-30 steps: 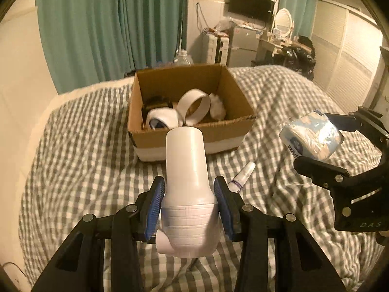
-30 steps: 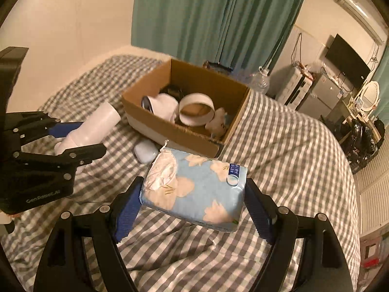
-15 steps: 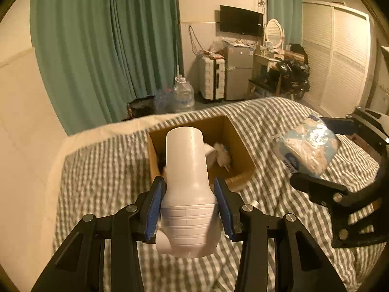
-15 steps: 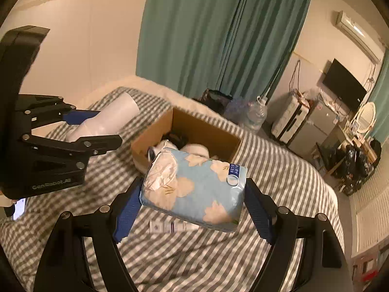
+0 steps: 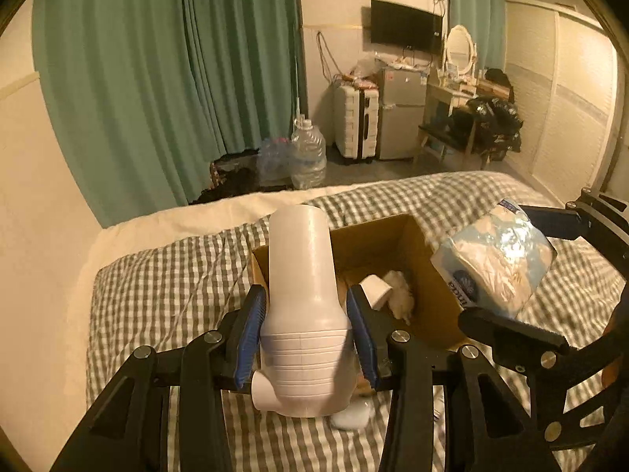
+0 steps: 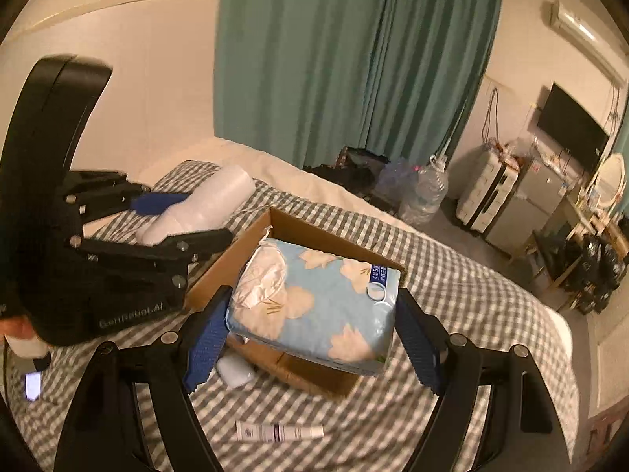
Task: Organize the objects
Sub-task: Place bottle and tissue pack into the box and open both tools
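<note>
My left gripper point(image 5: 304, 332) is shut on a white plastic bottle point(image 5: 302, 299) and holds it in the air over the near left side of an open cardboard box point(image 5: 432, 275). My right gripper point(image 6: 314, 338) is shut on a blue flowered tissue pack point(image 6: 318, 303) and holds it above the same box point(image 6: 298, 232). The pack also shows in the left wrist view point(image 5: 495, 263), and the bottle in the right wrist view point(image 6: 204, 208). A white roll point(image 5: 375, 291) and crumpled white material point(image 5: 401, 299) lie inside the box.
The box stands on a checked bed cover point(image 6: 452, 267). A white tube point(image 6: 279, 431) and a small white case point(image 6: 236, 369) lie on the cover in front of the box. Green curtains point(image 5: 165, 78), water jugs point(image 5: 308, 157), a suitcase and a fridge stand beyond the bed.
Both grippers have risen and tilted up with their loads, so the box looks smaller and lower. The tissue pack now hangs over the box.
</note>
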### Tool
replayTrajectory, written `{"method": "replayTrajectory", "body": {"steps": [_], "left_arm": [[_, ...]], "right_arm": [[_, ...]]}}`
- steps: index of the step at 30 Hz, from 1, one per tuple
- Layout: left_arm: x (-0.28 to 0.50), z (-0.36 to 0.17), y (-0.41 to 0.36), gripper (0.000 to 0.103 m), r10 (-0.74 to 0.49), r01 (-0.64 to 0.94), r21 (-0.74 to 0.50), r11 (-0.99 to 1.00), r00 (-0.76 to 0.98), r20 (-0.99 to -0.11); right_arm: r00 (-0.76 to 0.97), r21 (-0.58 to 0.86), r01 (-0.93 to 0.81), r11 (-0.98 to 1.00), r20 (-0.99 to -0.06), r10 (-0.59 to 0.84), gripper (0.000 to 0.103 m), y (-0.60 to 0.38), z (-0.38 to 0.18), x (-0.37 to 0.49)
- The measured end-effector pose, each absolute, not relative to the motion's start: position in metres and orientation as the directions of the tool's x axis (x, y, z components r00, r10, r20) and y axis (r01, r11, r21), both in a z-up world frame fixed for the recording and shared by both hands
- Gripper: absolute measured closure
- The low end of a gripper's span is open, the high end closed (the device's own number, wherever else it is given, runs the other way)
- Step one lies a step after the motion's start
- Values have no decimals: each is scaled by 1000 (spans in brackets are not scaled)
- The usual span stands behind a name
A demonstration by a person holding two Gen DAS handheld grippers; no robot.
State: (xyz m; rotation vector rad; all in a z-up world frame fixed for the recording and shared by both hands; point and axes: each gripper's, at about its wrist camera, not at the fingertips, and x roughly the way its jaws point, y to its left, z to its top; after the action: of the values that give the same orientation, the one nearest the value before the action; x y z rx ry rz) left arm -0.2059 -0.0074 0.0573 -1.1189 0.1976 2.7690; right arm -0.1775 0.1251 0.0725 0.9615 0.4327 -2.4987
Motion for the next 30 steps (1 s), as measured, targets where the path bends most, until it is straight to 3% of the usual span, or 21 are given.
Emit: {"method": "replayTrajectory", "body": {"steps": [13, 26, 28, 30], "left_arm": [[-294, -31, -11, 60, 114, -201, 18, -979, -624, -773], [-302, -56, 2, 58, 145, -264, 27, -964, -608, -780], [-297, -47, 0, 48, 162, -263, 5, -965, -609, -777], [-290, -34, -1, 19, 163, -250, -4, -968, -619, -768]], "right_arm": [[-600, -20, 433, -901, -753, -271, 23, 136, -8, -294], [-592, 54, 414, -909, -742, -314, 20, 144, -32, -319], [-605, 69, 408, -910, -726, -327, 13, 147, -22, -311], [-614, 83, 398, -914, -716, -333, 12, 151, -9, -304]]}}
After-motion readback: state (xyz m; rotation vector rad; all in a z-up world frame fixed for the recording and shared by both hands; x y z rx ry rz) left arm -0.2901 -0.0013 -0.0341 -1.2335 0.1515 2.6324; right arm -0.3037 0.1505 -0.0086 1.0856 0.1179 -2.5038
